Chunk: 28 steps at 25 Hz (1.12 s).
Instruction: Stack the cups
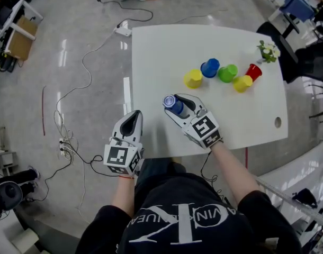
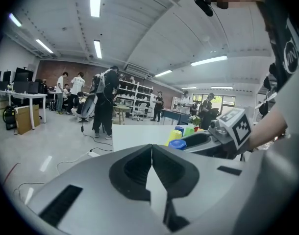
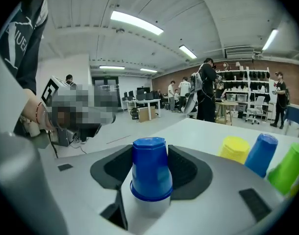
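Observation:
My right gripper [image 1: 178, 106] is shut on an upside-down blue cup [image 1: 173, 104] over the near left part of the white table [image 1: 151, 52]. In the right gripper view the pads press the blue cup [image 3: 149, 173] from both sides. Farther back stands a loose row of upside-down cups: yellow [image 1: 193, 79], blue [image 1: 209, 67], green [image 1: 227, 73], a second yellow [image 1: 242, 83] and red [image 1: 253, 71]. My left gripper [image 1: 131, 128] hangs off the table's near left corner, shut and empty, its jaws meeting at the tips [image 2: 151, 153].
A small pot of flowers [image 1: 268, 51] stands at the table's far right, and a round hole [image 1: 278, 122] is near its right front corner. Cables and a power strip [image 1: 122, 30] lie on the floor to the left. People stand in the background hall.

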Motion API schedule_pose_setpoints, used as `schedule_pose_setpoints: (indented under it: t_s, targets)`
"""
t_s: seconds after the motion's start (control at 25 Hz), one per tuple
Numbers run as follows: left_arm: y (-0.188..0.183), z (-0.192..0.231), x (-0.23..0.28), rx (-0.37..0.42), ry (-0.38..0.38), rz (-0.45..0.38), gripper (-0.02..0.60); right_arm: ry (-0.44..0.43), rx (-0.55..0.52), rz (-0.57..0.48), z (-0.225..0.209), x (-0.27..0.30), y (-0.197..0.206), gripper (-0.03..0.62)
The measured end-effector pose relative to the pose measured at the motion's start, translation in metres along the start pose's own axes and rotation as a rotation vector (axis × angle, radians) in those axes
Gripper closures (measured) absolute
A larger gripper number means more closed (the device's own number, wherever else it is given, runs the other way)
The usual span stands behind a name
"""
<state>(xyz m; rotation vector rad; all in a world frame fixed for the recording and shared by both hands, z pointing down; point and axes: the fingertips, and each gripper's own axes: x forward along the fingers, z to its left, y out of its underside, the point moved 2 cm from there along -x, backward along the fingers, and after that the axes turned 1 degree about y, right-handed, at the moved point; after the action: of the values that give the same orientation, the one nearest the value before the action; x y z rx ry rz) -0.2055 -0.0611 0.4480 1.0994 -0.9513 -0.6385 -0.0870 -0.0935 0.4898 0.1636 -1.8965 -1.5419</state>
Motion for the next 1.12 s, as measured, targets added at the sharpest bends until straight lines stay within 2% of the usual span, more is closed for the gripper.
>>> schedule_pose_setpoints:
  t_s: [0.24,0.44,0.72,0.84,1.0,1.12]
  targets:
    - [0.001,0.009,0.003,-0.013,0.010,-0.003,0.577,0.011,0.033,0.005,0.004,-0.003,0.016,0.358]
    - [0.000,0.010,0.010,-0.015,0.039,-0.003,0.577,0.025,0.014,0.037,0.006,-0.003,0.020,0.356]
    - [-0.013,0.012,0.024,-0.010,0.095,-0.027,0.577,-0.003,0.050,0.025,0.011,-0.017,0.011,0.293]
    - [-0.017,0.015,0.033,-0.008,0.122,-0.040,0.576,0.042,0.079,-0.028,0.006,-0.032,-0.004,0.290]
    - [-0.014,0.013,0.047,-0.002,0.156,-0.026,0.576,0.148,0.134,-0.105,-0.019,-0.055,-0.018,0.300]
    - [-0.009,0.007,0.050,-0.003,0.167,-0.012,0.577,0.232,0.178,-0.099,-0.051,-0.062,-0.014,0.313]
